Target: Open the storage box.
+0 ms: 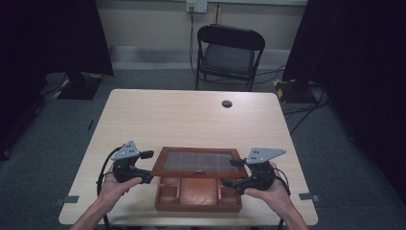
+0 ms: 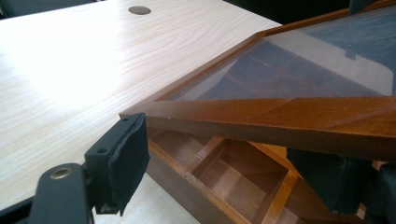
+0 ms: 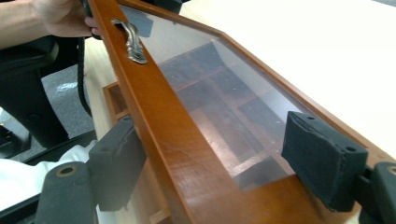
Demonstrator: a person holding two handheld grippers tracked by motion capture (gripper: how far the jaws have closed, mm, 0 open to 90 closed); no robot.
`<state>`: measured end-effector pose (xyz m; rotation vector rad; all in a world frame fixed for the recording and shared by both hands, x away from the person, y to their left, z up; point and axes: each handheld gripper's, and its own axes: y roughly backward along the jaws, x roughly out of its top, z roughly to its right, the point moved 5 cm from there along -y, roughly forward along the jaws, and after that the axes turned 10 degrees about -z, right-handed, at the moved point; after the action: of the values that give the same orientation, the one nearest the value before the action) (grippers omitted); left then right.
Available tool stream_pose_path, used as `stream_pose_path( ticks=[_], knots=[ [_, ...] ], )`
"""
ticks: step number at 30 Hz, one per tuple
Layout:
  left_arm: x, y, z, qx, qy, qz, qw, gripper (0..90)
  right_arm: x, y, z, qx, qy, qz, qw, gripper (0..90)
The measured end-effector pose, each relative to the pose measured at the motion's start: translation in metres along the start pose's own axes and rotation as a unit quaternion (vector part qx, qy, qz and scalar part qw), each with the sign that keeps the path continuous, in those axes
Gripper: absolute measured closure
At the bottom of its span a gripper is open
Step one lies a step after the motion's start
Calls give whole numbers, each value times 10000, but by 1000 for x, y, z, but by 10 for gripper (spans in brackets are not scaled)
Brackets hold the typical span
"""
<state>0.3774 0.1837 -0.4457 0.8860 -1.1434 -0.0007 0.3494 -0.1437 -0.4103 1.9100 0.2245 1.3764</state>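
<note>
Pale wood-grain rectangular table point(image 1: 191, 115) under the high view, one round dark cable hole point(image 1: 227, 103) near its far edge. Beyond it, grey carpet floor point(image 1: 48, 143), one black folding chair with a grey seat point(image 1: 229, 53) against a cream wall, black curtains at far left and far right, cables trailing across the floor at right.

At the near middle of the table: one shallow reddish-brown wooden box with compartments point(image 1: 197, 194). Three compartments countable along its exposed near strip from above; the rest lie under the lid. One glass-paned wooden-framed lid point(image 1: 201, 162), hinged up at a slant, near edge lifted off the box, one ornate metal handle point(image 3: 130, 42) on its front rail.

Two grippers, two hands. Left black two-jaw gripper point(image 1: 143, 165) at the lid's left near corner; in the left gripper view, jaws straddling the front rail, left pad right at the corner, right pad tucked under the rail, though whether they press cannot be told. Right black two-jaw gripper point(image 1: 234, 172) at the lid's right near corner; in the right gripper view, jaws set wide either side of the frame, clear gap at each pad, nothing clamped.
</note>
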Motion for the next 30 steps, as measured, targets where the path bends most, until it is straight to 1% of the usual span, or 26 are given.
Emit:
stream_pose_path(
  ticks=[1, 2, 5, 6, 7, 9, 10, 11, 13, 14, 15, 16, 17, 18, 19, 23, 24, 25, 26, 27, 28, 30],
  knots=[
    [0, 0, 0, 0, 0, 0, 10000, 202, 0, 0, 0, 0, 0, 0, 10000, 217],
    [1, 0, -1, 72, 2, -3, 10000, 190, 0, 2, 2, -8, -8, 15, 10000, 215],
    [3, 0, -2, 70, 10, 22, 10000, 191, 1, 2, 4, -35, -2, 30, 10000, 219],
    [5, 0, -2, 70, 56, 23, 10000, 189, 2, 3, 5, -12, -24, 77, 10000, 219],
    [5, 0, -2, 70, 56, 23, 10000, 188, 2, 3, 5, -12, -24, 77, 10000, 219],
    [7, -3, -1, 92, -40, -62, 9999, 191, 1, 3, 7, -102, -16, 103, 9999, 215],
    [8, -3, -1, 89, -83, -73, 9999, 200, 1, 3, 7, -102, -19, 100, 9999, 215],
    [9, -4, 0, 128, -98, -44, 9999, 206, 1, 3, 8, -104, -33, 120, 9999, 216],
    [11, -5, 0, 85, -112, -28, 9999, 215, 1, 4, 9, -117, -40, 177, 9998, 220],
    [12, -5, 0, 68, -116, -32, 9999, 217, 1, 4, 9, -113, -38, 176, 9998, 222],
    [12, -6, 0, 75, -110, -46, 9999, 215, 1, 4, 11, -158, -38, 148, 9998, 218],
    [12, -7, 1, 31, -42, -15, 10000, 215, 1, 4, 12, -182, -48, 121, 9997, 214],
    [12, -7, 0, 9, -49, -19, 10000, 219, 1, 4, 13, -166, -53, 125, 9998, 214],
    [13, -7, 0, -24, 29, -10, 10000, 219, 2, 4, 14, -163, -64, 139, 9998, 216],
    [13, -7, 0, -32, 61, 11, 10000, 219, 2, 4, 15, -161, -88, 138, 9997, 219],
    [15, -7, -1, -64, 107, 33, 9999, 235, 4, 3, 18, -188, -103, 141, 9997, 230],
    [16, -8, -2, -85, 142, 28, 9999, 241, 5, 3, 21, -201, -145, 161, 9996, 241],
    [17, -8, -2, -120, 233, 20, 9997, 246, 6, 3, 22, -227, -167, 153, 9995, 244],
    [17, -9, -3, -159, 276, 18, 9995, 255, 6, 3, 24, -215, -195, 170, 9994, 254],
    [17, -9, -3, -159, 276, 18, 9995, 258, 6, 3, 24, -215, -195, 170, 9994, 254],
    [18, -10, -4, -201, 350, 5, 9992, 255, 7, 4, 26, -191, -222, 200, 9994, 271],
    [20, -11, -4, -198, 325, 42, 9993, 262, 7, 5, 27, -187, -249, 222, 9993, 283]
  ],
)
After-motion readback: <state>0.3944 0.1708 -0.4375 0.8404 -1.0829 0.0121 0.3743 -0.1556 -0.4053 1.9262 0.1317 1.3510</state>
